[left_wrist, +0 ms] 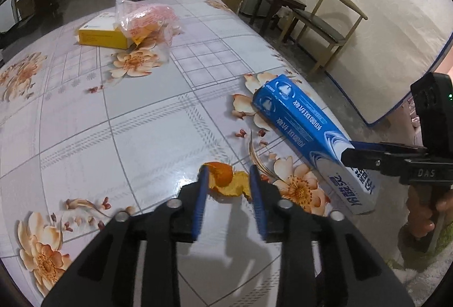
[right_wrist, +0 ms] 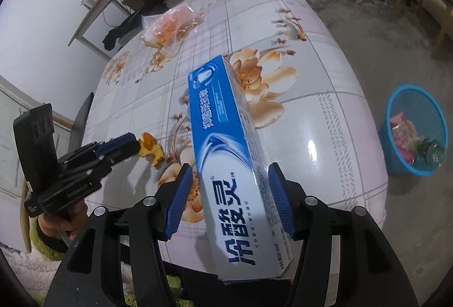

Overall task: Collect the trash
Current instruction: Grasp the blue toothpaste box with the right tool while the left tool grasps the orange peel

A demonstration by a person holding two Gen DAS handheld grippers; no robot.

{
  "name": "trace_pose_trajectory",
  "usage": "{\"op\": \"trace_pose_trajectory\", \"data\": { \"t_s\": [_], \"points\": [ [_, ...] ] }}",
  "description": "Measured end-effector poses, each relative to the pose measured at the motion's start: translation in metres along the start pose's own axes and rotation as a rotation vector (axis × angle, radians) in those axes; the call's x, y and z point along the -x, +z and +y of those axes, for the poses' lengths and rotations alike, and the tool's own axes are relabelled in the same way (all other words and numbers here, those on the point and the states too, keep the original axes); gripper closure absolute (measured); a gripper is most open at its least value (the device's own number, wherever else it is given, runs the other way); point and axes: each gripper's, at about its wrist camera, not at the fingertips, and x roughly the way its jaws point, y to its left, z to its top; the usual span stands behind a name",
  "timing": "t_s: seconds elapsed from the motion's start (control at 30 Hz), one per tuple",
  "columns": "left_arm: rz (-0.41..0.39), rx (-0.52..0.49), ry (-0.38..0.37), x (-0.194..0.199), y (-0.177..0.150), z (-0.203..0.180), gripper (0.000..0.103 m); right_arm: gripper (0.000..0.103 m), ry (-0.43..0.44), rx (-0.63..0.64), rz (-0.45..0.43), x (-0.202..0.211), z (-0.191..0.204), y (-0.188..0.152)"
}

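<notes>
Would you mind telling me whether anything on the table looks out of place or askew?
Orange peel lies loose on the flowered tablecloth, between the open left claw fingers. The blue toothpaste box sits askew, its near end overhanging the table edge, between the open right claw fingers.

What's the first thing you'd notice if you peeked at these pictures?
The long blue toothpaste box jumps out, sitting between the open right gripper fingers on the flowery table. Next, the orange peel at the left gripper tips, and the blue trash basket on the floor.
</notes>
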Motion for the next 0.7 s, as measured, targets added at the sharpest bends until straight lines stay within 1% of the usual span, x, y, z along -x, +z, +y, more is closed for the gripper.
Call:
{"op": "trace_pose_trajectory", "data": {
  "t_s": [0.07, 0.17, 0.23, 0.43, 0.47, 0.5, 0.53, 0.57, 0.6, 0.67, 0.7],
  "points": [
    [0.003, -0.001, 0.01, -0.004, 0.0, 0.0, 0.068, 0.048, -0.01, 0.009, -0.007, 0.0, 0.001, 0.0],
    [0.018, -0.001, 0.066, -0.012, -0.002, 0.001, 0.068, 0.048, -0.025, 0.012, -0.009, -0.003, 0.003, 0.0],
    [0.018, 0.017, 0.081, -0.013, -0.005, 0.003, 0.068, 0.048, -0.031, 0.01, -0.007, -0.005, 0.003, -0.001],
    [-0.015, -0.004, 0.129, -0.013, -0.01, -0.002, 0.068, 0.049, -0.041, 0.0, -0.005, -0.01, 0.002, -0.004],
    [-0.018, -0.005, 0.133, -0.013, -0.01, -0.002, 0.068, 0.05, -0.038, -0.001, -0.008, -0.01, 0.001, -0.004],
    [-0.02, -0.006, 0.136, -0.014, -0.01, -0.002, 0.07, 0.051, -0.037, -0.001, -0.008, -0.01, 0.001, -0.004],
    [-0.021, -0.006, 0.136, -0.014, -0.009, -0.003, 0.075, 0.051, -0.035, 0.001, -0.01, -0.01, 0.001, -0.004],
    [-0.02, -0.001, 0.121, -0.014, -0.01, -0.002, 0.078, 0.051, -0.034, 0.003, -0.011, -0.01, 0.001, -0.004],
    [-0.018, 0.005, 0.105, -0.015, -0.01, -0.002, 0.086, 0.052, -0.033, 0.008, -0.014, -0.01, 0.001, -0.005],
    [-0.022, 0.018, 0.096, -0.013, -0.011, -0.003, 0.09, 0.053, -0.03, 0.016, -0.022, -0.008, 0.001, -0.007],
    [-0.022, 0.024, 0.093, -0.013, -0.01, -0.002, 0.096, 0.054, -0.029, 0.017, -0.026, -0.007, 0.0, -0.007]
  ]
}}
